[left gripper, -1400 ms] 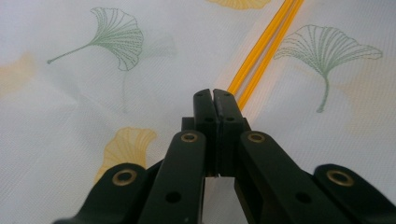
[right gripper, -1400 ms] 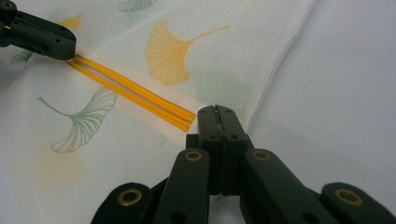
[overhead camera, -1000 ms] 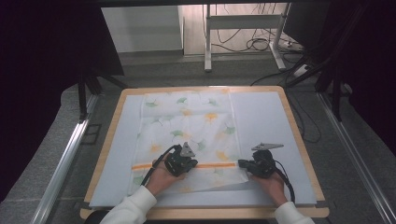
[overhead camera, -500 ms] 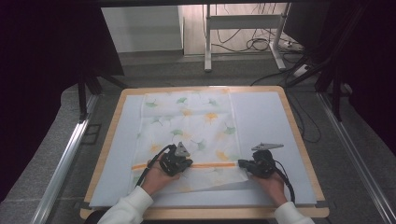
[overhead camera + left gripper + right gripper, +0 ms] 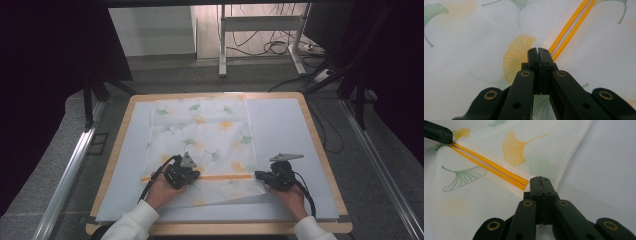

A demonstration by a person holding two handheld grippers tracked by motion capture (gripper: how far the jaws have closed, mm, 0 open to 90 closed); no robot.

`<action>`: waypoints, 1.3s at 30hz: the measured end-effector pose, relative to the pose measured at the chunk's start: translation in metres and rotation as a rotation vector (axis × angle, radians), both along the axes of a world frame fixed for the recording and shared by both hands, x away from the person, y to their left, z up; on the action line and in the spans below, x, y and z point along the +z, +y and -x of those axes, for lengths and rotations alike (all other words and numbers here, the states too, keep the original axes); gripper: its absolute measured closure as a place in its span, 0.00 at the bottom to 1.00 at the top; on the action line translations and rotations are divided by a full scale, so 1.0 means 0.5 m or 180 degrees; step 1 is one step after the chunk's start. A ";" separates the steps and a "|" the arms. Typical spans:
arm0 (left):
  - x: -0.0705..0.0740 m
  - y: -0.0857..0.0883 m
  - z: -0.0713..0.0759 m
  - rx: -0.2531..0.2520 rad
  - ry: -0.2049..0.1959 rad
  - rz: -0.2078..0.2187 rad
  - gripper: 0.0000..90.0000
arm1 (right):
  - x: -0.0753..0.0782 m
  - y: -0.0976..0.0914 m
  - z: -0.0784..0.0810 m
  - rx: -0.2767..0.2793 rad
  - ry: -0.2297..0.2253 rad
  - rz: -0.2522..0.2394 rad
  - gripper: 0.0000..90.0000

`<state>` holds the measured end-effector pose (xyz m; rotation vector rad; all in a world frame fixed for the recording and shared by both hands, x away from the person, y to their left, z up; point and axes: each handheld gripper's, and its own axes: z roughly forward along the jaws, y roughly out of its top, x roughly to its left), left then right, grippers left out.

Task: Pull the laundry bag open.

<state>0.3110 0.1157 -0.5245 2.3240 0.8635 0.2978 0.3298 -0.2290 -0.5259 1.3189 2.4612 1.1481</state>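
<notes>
In the high view, a thin, soft, light leaf-printed cloth point(image 5: 202, 145) is spread at the centre of the board point(image 5: 310, 130); it is best pinched at an edge or at the orange stripe point(image 5: 220, 177). The left gripper point(image 5: 192, 172) and right gripper point(image 5: 260, 175) are held low at the lower middle, on the stripe's line.

In the left gripper view, the jaws are closed at centre, beside the stripe point(image 5: 571, 30).

In the right gripper view, the jaws are shut at the stripe's end point(image 5: 522, 183), seemingly on the cloth's edge point(image 5: 560, 182).

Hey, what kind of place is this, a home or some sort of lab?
Most likely a lab or recording workspace, not a home. A wood-edged work board holds a leaf-printed cloth, loose cables lie on the floor beyond, and dark curtains close off the sides.
</notes>
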 end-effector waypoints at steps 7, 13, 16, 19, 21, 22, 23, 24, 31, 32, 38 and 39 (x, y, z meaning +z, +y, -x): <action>0.000 0.023 0.002 0.0063 0.0018 0.0003 1.00 | 0.000 0.000 0.000 0.0002 -0.0005 -0.0004 1.00; -0.001 0.040 0.003 0.0112 0.0025 0.0013 1.00 | -0.001 0.000 0.000 0.0002 -0.0009 -0.0007 1.00; -0.002 0.048 0.003 0.0136 0.0027 0.0012 1.00 | -0.001 0.000 0.000 0.0004 -0.0011 -0.0008 1.00; -0.002 0.055 0.004 0.0149 0.0027 0.0006 1.00 | -0.001 0.000 0.000 0.0003 -0.0013 -0.0008 1.00; -0.002 0.059 0.005 0.0155 0.0024 0.0002 1.00 | -0.001 0.000 0.000 0.0006 -0.0012 -0.0009 1.00; -0.002 0.060 0.006 0.0154 0.0037 0.0009 1.00 | -0.001 0.000 0.000 0.0007 -0.0012 -0.0009 1.00; -0.002 0.062 0.006 0.0160 0.0031 0.0002 1.00 | -0.001 -0.001 0.000 0.0009 -0.0010 -0.0006 1.00; -0.001 0.063 0.007 0.0154 0.0028 -0.0010 1.00 | -0.001 -0.001 0.000 0.0009 -0.0011 -0.0007 1.00; -0.002 0.077 0.009 0.0199 0.0050 0.0004 1.00 | -0.001 0.000 0.000 0.0011 -0.0014 -0.0008 1.00; -0.002 0.080 0.009 0.0207 0.0057 0.0011 1.00 | -0.001 -0.001 0.000 0.0011 -0.0014 -0.0007 1.00; -0.002 0.092 0.011 0.0242 0.0061 -0.0001 1.00 | -0.001 0.000 0.000 0.0009 -0.0015 -0.0006 1.00; -0.002 0.094 0.011 0.0239 0.0068 0.0011 1.00 | -0.001 0.000 0.000 0.0007 -0.0017 -0.0006 1.00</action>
